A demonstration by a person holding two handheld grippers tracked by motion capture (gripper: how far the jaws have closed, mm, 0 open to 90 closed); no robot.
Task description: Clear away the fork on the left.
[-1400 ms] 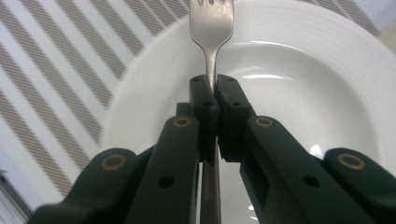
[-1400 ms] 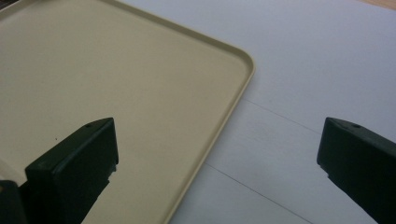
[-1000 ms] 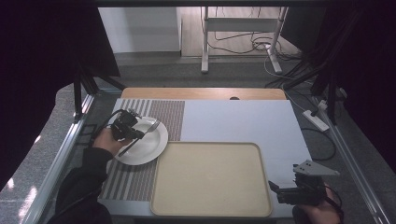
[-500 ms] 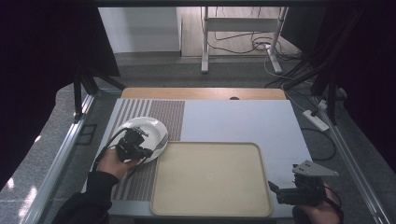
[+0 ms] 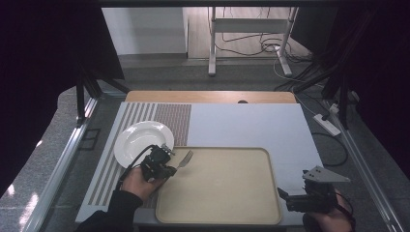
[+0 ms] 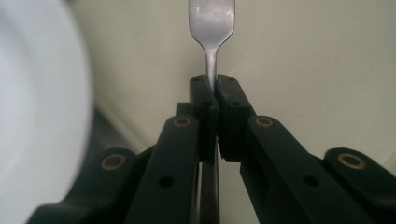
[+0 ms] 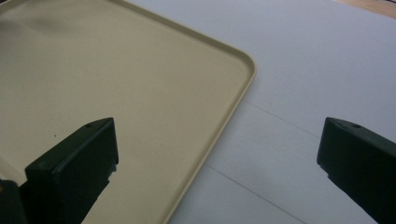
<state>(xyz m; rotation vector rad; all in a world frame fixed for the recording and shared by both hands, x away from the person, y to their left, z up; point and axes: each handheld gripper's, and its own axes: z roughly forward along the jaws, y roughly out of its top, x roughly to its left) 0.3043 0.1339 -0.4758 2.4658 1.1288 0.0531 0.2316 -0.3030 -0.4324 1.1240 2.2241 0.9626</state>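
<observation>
Gripping a fork (image 5: 183, 159), the left gripper (image 5: 167, 159) has left the plate (image 5: 143, 141) — right gripper (image 5: 285, 198) stays spread.

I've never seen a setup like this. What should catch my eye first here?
Probably the left gripper, shut on a metal fork held out over the near-left corner of the big beige tray. Just beyond it a white plate sits on the striped mat. The right gripper waits open at the tray's right edge.
</observation>
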